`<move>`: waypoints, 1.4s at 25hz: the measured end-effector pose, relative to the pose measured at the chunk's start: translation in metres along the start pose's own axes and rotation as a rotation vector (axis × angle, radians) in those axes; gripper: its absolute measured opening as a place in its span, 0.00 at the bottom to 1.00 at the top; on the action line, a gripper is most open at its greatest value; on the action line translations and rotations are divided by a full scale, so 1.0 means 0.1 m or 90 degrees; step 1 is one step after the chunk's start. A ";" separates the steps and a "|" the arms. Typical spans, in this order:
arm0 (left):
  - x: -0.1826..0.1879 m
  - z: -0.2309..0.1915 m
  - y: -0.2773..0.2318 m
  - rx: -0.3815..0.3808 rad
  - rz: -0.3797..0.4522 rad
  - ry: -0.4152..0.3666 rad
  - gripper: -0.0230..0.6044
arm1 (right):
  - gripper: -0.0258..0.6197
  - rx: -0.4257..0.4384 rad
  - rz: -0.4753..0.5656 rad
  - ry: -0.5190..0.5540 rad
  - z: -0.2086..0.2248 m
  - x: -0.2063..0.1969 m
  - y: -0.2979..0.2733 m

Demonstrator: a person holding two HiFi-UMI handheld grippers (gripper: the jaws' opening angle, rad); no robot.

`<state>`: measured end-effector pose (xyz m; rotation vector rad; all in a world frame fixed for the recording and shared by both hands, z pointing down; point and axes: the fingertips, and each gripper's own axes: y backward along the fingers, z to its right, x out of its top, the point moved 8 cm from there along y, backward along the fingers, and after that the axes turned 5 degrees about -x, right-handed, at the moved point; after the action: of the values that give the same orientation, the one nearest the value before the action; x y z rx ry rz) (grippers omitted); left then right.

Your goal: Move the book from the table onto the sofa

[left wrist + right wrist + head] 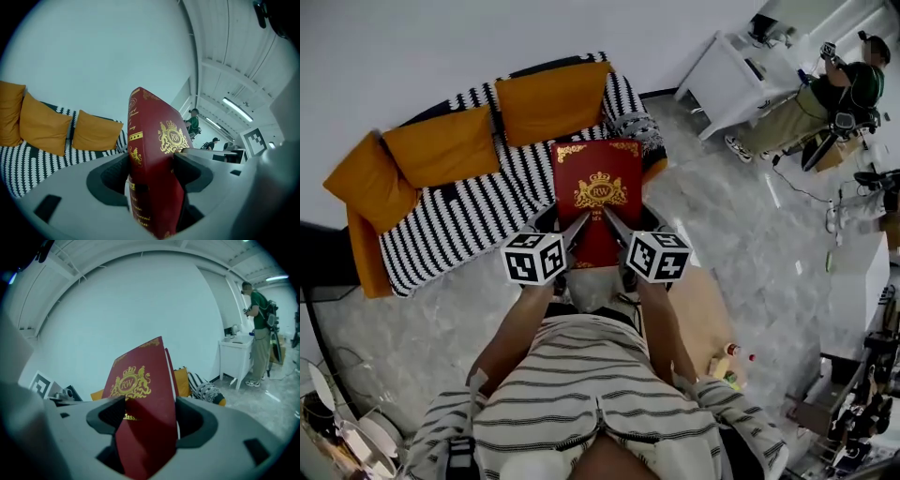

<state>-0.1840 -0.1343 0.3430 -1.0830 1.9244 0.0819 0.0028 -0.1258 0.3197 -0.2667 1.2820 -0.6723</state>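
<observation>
I have the red book (598, 202) with the gold crest held up off any surface, cover facing up, between both tools. The left gripper (152, 171) is clamped on its lower spine side, and the right gripper (150, 416) is closed on the opposite lower edge. From the head view the book overlaps the right end of the striped sofa (459, 220), whose orange cushions (445, 145) line the wall. Marble floor (731, 225) lies alongside.
</observation>
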 end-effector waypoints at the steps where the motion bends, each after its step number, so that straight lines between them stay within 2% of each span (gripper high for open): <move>1: 0.04 -0.08 0.00 0.004 0.004 0.006 0.52 | 0.58 0.004 -0.004 0.006 -0.05 0.04 -0.09; 5: 0.18 -0.36 0.00 0.018 0.017 0.022 0.52 | 0.58 0.016 -0.018 0.023 -0.19 0.14 -0.41; 15: 0.39 -0.66 -0.16 0.064 0.045 0.050 0.52 | 0.58 0.060 -0.043 0.051 -0.20 0.37 -0.92; 24: 0.56 -0.97 -0.76 0.122 0.056 0.084 0.52 | 0.58 0.114 -0.084 0.071 0.18 0.65 -1.67; 35: 0.81 -1.11 -1.58 0.184 0.049 0.121 0.52 | 0.58 0.163 -0.141 0.081 0.79 1.03 -2.39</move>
<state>-0.1632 -0.3334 0.4037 -0.8473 2.0712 -0.2577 0.0153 -0.3881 0.3895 -0.1585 1.2818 -1.0467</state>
